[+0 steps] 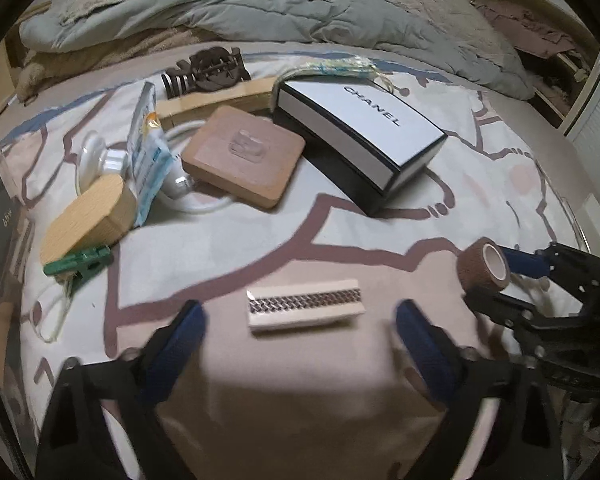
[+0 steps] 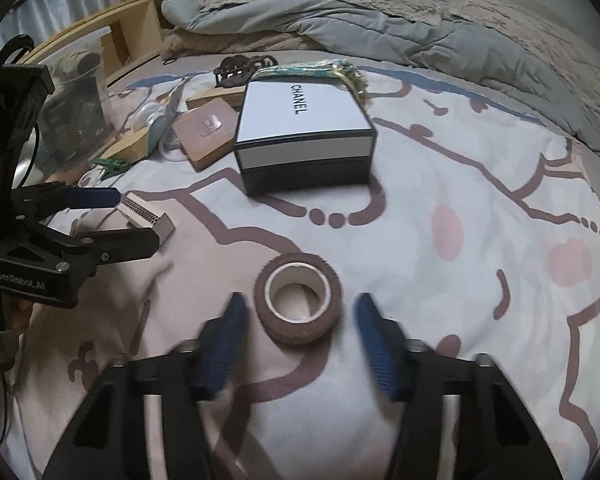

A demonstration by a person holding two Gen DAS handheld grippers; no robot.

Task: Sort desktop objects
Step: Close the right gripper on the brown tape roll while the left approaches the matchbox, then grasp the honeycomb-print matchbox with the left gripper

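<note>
Brown tape roll (image 2: pixel 298 303) between right claw (image 2: pixel 300 336) fingers, untouched

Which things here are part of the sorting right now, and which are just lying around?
In hand:
brown roll of wrap tape, between the right tongs
small white mesh-fronted box, before the left tongs

Lying about:
white and black Chanel box
grey-blue quilt

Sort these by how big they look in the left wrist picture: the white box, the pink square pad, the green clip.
1. white box
2. pink square pad
3. green clip

The clip lies nearer the camera, yet looks smallest anyway.
</note>
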